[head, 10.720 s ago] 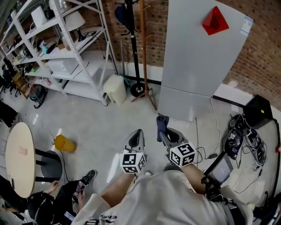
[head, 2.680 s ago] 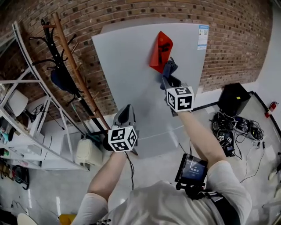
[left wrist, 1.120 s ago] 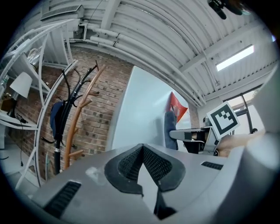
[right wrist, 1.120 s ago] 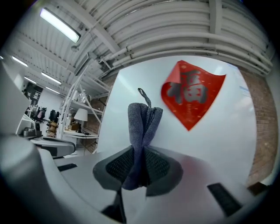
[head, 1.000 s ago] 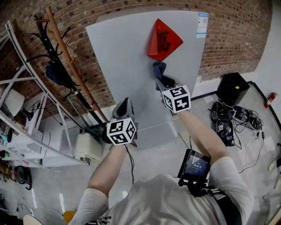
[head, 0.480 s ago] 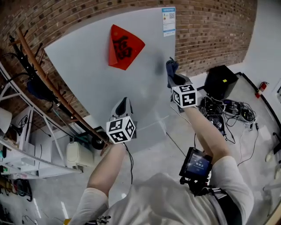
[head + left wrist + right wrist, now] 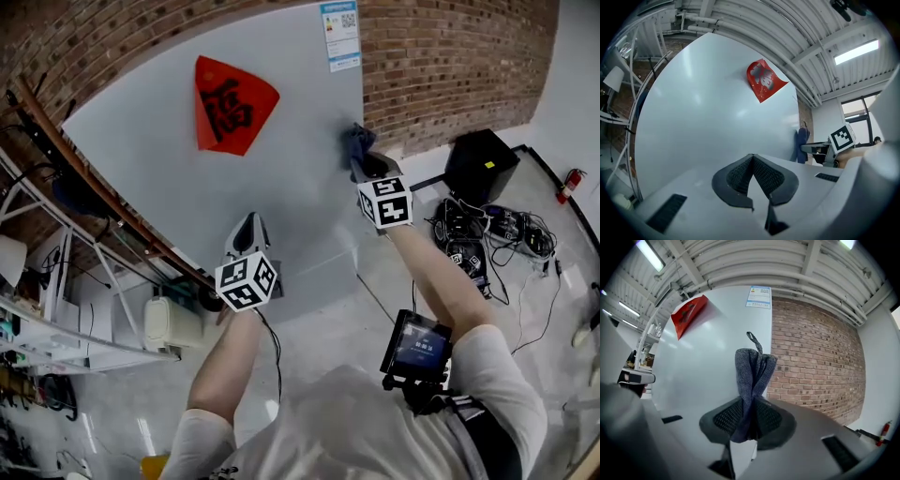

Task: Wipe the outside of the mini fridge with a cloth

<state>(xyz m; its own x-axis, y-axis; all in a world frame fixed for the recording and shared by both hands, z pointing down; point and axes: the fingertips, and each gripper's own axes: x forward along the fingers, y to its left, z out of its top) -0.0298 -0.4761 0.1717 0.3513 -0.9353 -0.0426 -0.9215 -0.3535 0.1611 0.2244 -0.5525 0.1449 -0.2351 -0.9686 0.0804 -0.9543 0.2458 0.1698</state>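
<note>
- Nearest in the head view, at 5 o'clock from centre, a small lit screen (image 7: 418,343) sits against the person's right upper arm.
- At 7 o'clock from centre comes the left gripper (image 7: 247,223), hanging in front of the lower door without touching it. Its own view shows the jaws (image 7: 752,159) pressed tip to tip, with nothing between them.
- Up at 1 o'clock is the right gripper (image 7: 362,161), arm stretched out, marker cube (image 7: 384,202) facing the camera. Its jaws (image 7: 749,414) are clamped on the cloth (image 7: 753,369).
- The dark blue-grey cloth (image 7: 354,141) stands up from the pads in a bunched fold with a small loop on top. From the left gripper view it (image 7: 801,145) looks laid against the right-hand edge of the door, about mid-height.
- There's the mini fridge (image 7: 281,178), a tall pale grey front filling the middle of the head view, its surface plain and shiny (image 7: 703,122).
- On the door at 11 o'clock from the cloth is a red diamond sticker (image 7: 230,101) with a dark character, well apart from the cloth. Both gripper views catch it too (image 7: 764,80) (image 7: 689,310).
- A white label (image 7: 340,36) sits at the door's top right corner, at 12 o'clock from the cloth (image 7: 758,297).
- Behind it all is a brick wall (image 7: 441,56), running off to 3 o'clock in the right gripper view (image 7: 811,362).
- On the floor at 3 o'clock is a black box (image 7: 483,164), with a tangle of cables (image 7: 478,234) beside it.
- Over at 9 o'clock are a white shelving rack (image 7: 56,300), a leaning wooden pole (image 7: 103,187) and a white container (image 7: 169,323).
</note>
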